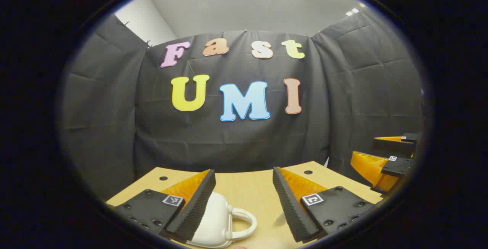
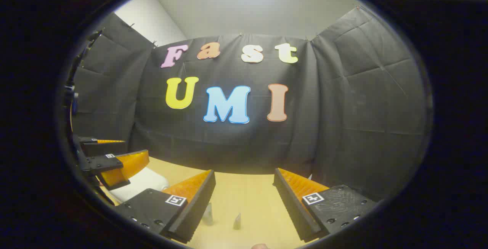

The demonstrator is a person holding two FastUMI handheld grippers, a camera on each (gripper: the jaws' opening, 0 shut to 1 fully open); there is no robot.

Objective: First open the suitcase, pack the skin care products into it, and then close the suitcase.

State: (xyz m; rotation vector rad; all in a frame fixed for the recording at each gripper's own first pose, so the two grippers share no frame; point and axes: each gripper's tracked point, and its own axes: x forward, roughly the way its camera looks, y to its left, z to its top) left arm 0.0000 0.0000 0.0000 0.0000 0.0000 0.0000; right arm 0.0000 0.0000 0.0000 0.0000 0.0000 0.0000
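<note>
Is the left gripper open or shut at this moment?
Open. In the left gripper view the left gripper has its fingers spread wide, bare table between them, gripping nothing.

A white suitcase (image 1: 213, 222) with a matching white handle (image 1: 244, 224) sits at six o'clock on a pale wood-toned table (image 1: 244, 188). Black cloth (image 1: 114, 108) drapes the booth's wall beneath a grey ceiling (image 1: 248, 8).

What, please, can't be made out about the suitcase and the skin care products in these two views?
- Suitcase, left gripper view: the lower part is cut off by the bottom edge and one side sits behind the left gripper's finger, so a latch or seam can't be judged.
- Two small upright items, right gripper view: too small and partly behind the right gripper's finger to identify.
</note>
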